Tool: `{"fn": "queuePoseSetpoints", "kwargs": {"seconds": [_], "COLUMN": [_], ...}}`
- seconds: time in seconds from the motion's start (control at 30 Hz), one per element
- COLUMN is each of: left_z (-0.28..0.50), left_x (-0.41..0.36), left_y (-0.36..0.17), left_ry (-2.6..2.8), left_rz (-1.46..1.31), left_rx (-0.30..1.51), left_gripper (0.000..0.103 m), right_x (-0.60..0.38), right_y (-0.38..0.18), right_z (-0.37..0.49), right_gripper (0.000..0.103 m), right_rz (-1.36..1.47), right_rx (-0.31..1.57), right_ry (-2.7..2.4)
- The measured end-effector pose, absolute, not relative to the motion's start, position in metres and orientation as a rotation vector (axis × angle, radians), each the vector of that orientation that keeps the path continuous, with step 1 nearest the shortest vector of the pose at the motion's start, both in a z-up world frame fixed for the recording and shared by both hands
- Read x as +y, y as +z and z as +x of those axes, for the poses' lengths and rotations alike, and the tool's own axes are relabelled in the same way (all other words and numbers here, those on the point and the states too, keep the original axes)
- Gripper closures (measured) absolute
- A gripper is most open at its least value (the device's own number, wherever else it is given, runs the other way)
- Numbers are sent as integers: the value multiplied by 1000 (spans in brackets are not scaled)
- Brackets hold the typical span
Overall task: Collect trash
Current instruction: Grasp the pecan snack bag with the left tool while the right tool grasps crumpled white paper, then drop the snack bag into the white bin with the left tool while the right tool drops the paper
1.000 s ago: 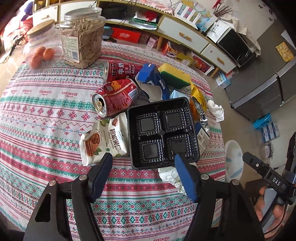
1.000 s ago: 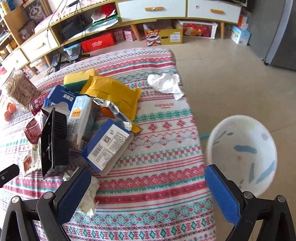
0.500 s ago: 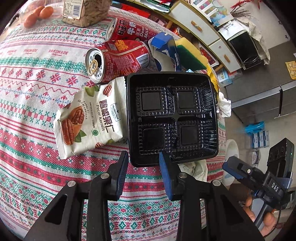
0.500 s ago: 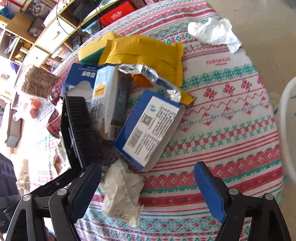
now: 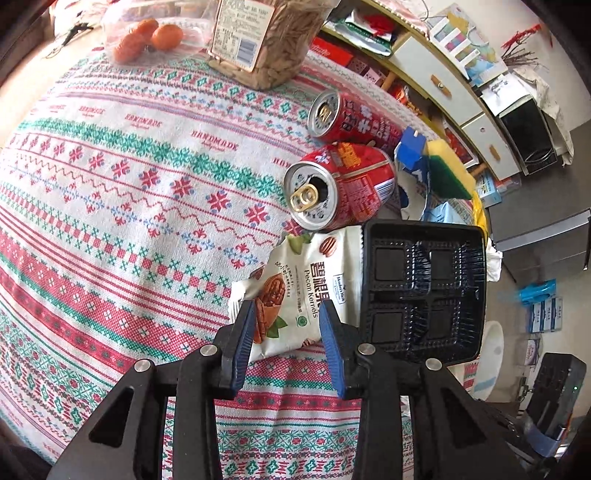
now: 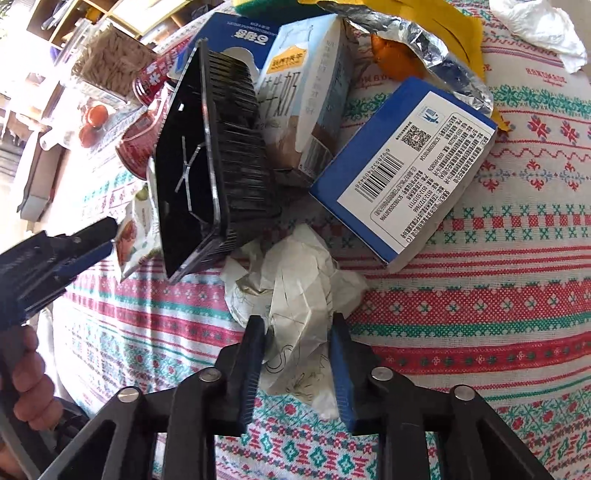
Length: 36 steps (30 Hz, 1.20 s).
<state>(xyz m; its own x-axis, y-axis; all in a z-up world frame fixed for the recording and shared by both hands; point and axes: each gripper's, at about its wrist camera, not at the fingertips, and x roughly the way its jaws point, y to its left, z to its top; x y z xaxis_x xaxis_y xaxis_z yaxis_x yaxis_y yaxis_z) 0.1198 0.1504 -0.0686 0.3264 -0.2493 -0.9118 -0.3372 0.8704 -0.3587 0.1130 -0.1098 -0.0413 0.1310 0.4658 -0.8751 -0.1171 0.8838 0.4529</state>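
Note:
My left gripper (image 5: 288, 325) has its blue pads on both sides of the near end of a white pecan-kernel snack bag (image 5: 303, 284) lying on the patterned tablecloth. A black plastic tray (image 5: 421, 291) stands tilted just right of the bag. My right gripper (image 6: 297, 354) has its pads around a crumpled white paper (image 6: 295, 288) at the table's near edge. The same black tray (image 6: 207, 162) shows to the upper left, with the left gripper (image 6: 92, 236) at the far left.
Two red cans (image 5: 340, 188) lie beyond the bag. A blue box (image 6: 406, 166), a milk carton (image 6: 306, 96), a yellow foil bag (image 6: 424, 48) and a tissue (image 6: 543, 29) crowd the cloth. A pasta jar (image 5: 266, 37) and oranges (image 5: 147, 33) stand at the back.
My left gripper moved left from the black tray to the snack bag and narrowed. My right gripper moved down onto the crumpled paper and closed from wide open.

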Motion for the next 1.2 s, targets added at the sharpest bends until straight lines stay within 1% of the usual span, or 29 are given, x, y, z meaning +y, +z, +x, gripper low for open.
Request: {"fn": "queuePoseSetpoints", "kwargs": {"seconds": [0.1,0.33,0.4,0.43,0.47,0.5,0.6,0.73,1.0,1.07,1.2], "left_z": [115,103,102,103,104,104,102,86,46,46,45], "left_x": [156,172,169,168,165,165,164,168,173,161,108], "left_y": [-70,-85,-86,-86,-86,-86,-84,-56,20,39,69], "left_ry": [106,133,142,150,159,170,167,167,143,107,-12], "left_rz": [-533,-552,-537,-523,-504,-486,-514,-497,-496,-491,-417], "left_rx": [1264,1291,1262,1241,1235,1232,1216,1157,975,930,892], "left_gripper": [64,62,63,65,70,86,90,92,92,92,92], "right_x": [-122,-147,-157,-157,-159,-159,-172,-195,-253,-271,-307], "right_y": [-28,-15,-11,-9,-7,-3,8,18,48,56,65], "right_z": [113,112,110,110,111,112,111,110,104,102,95], "right_gripper": [75,75,75,75,75,75,75,75,75,75,75], "right_rz": [292,306,315,319,326,332,343,374,455,483,507], "right_rx": [1338,1318,1306,1300,1290,1277,1233,1194,1100,1074,1033], "right_ry": [414,368,367,371,375,377,361,327,248,233,150]}}
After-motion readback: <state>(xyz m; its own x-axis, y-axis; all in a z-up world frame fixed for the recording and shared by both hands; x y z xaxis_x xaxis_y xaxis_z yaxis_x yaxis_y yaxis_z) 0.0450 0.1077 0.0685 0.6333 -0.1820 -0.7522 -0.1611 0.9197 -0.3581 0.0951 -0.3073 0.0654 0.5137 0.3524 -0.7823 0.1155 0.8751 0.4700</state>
